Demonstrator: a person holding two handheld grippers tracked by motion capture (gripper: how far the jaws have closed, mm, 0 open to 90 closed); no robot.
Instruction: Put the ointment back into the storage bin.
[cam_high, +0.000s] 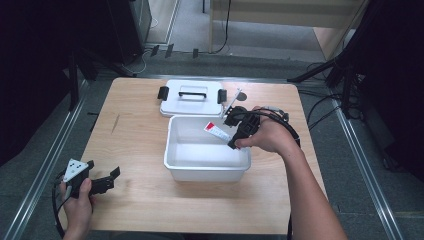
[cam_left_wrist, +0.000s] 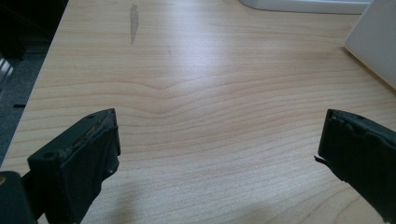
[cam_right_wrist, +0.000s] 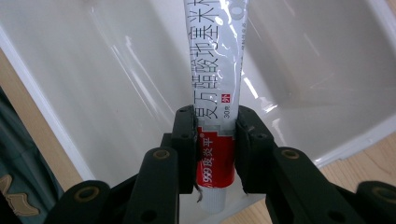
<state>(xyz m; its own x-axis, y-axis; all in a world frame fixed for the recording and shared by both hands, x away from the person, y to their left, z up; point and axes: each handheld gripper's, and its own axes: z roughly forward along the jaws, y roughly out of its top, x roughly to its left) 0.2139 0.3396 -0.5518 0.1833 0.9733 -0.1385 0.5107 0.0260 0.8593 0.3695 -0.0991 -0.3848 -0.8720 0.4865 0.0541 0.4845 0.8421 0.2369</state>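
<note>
- Clamped in the right hand-held gripper (cam_right_wrist: 215, 149): a long white ointment tube with a red band and printed characters (cam_right_wrist: 216, 70), pinched by the jaws at the red end, nose pointing down into the white rectangular plastic bin (cam_high: 175, 150).
- Seen from the high view, same tube (cam_high: 216, 131) held above the bin's inner floor, near the bin's far right corner; no contact with floor or walls evident.
- Judged stage: pick-up done, carry over the bin nearly done; left to do, probably lowering and release inside the bin, then perhaps fitting the lid.
- Lying flat just beyond the bin's far wall: the white rectangular lid with black handle and black side clips (cam_high: 192, 97), off the bin.
- Resting well to the left of the bin, near the front left corner of the pale wooden tabletop (cam_high: 135, 150): left hand-held gripper (cam_high: 112, 178), jaws spread wide, nothing between them, bare wood ahead in the left gripper view (cam_left_wrist: 219, 140).
- Room inside the bin: bare floor all round the tube, ample for a drop.
- Edges to mind: bin's right rim close beneath the right hand (cam_high: 267, 137); bin's far rim and lid close behind the gripper.
</note>
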